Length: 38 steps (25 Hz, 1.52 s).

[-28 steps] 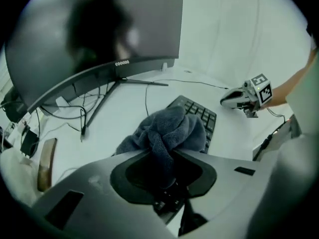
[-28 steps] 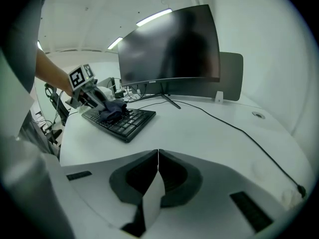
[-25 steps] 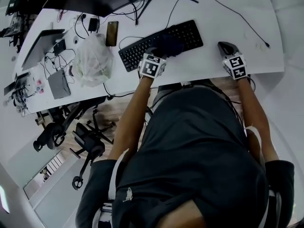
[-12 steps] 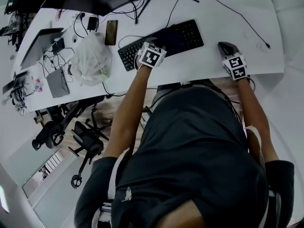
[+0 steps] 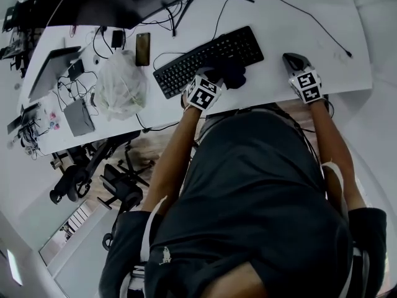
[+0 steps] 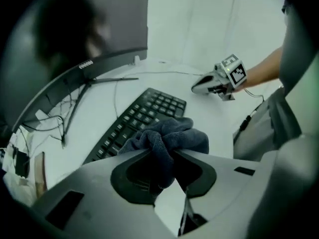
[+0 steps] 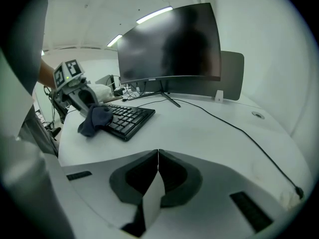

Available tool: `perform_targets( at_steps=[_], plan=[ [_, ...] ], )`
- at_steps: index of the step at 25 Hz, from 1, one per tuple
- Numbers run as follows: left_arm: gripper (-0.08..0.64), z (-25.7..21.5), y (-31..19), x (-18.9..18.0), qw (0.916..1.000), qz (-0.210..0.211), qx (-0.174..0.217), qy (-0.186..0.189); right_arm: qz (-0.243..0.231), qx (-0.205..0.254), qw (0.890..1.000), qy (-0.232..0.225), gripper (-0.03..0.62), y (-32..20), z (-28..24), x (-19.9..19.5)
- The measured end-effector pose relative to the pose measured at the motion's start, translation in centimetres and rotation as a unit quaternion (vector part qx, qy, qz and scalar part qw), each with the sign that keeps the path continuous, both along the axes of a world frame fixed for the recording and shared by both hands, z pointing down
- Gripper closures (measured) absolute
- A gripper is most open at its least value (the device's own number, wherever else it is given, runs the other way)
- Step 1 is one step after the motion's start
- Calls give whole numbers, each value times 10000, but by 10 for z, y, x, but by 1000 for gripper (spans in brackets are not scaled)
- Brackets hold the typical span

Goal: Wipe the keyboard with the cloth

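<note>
A black keyboard (image 5: 211, 54) lies slanted on the white desk (image 5: 279, 30). My left gripper (image 5: 218, 78) is shut on a bunched dark grey cloth (image 5: 228, 73), which rests at the keyboard's near edge, right of its middle. In the left gripper view the cloth (image 6: 167, 136) bulges out from between the jaws of the left gripper (image 6: 164, 153), with the keyboard (image 6: 142, 118) just beyond. My right gripper (image 5: 294, 61) rests on the desk to the keyboard's right. Its jaws (image 7: 158, 151) are shut with nothing between them. From there the cloth (image 7: 94, 119) hangs off the keyboard (image 7: 127, 117).
A curved monitor (image 7: 169, 44) stands behind the keyboard, and a thin cable (image 5: 298, 11) runs across the desk's right side. To the left lie a phone (image 5: 142, 48), a crumpled plastic bag (image 5: 121, 82), a laptop (image 5: 53, 67) and tangled cables. Office chairs (image 5: 118, 185) stand below the desk edge.
The left gripper swept the cloth over the keyboard toward the monitor, then back to the keyboard's near edge. The right gripper stayed still.
</note>
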<state>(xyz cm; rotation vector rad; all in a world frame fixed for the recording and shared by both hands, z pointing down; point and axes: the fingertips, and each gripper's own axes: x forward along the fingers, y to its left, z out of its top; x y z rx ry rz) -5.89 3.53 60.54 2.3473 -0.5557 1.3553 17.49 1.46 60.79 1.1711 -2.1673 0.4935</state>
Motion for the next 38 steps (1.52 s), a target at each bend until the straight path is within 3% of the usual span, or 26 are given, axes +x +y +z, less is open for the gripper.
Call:
perform_targets(
  at_steps=[2,4,10,14,17,20,22,26,28,30,33,35,38],
  plan=[
    [469,-10,-41,-4,9987,-243,444,50,-2,-33,10000,47,583,0,1,0],
    [469,-11,-70,-9,9973,-414,598,53,16,-58,10000,71,583,0,3,0],
    [469,4,-30,-9,9978,-559,-229,263,136,-66,9999,69,583,-2,5,-1],
    [469,6,14,-2,9975,-210,-577,353,231,-16,9995,195,583,-2,4,3],
    [469,-1,-9,1,9988,-56,-367,323,272,-28,9991,324,583,-4,5,5],
    [469,-15,-64,0,9987,-303,82,392,298,-49,9984,472,583,-4,7,5],
    [469,-16,-86,-2,9982,-452,157,368,308,-65,9978,576,583,-4,10,3],
    [469,2,-72,-6,9977,-548,43,396,341,-86,9974,636,581,-4,13,1],
    [469,1,-49,-2,9972,-513,-192,513,338,-86,9974,626,581,-6,13,1],
    [469,1,-17,8,9969,-261,-470,579,350,-61,9971,676,581,-5,12,3],
    [469,4,11,18,9966,104,-586,571,358,45,9963,775,582,-4,12,3],
    [469,1,4,20,9964,176,-575,589,370,117,9957,845,583,-5,11,3],
    [469,-10,-37,18,9977,65,-248,633,366,175,9948,931,583,-3,13,4]
  ],
)
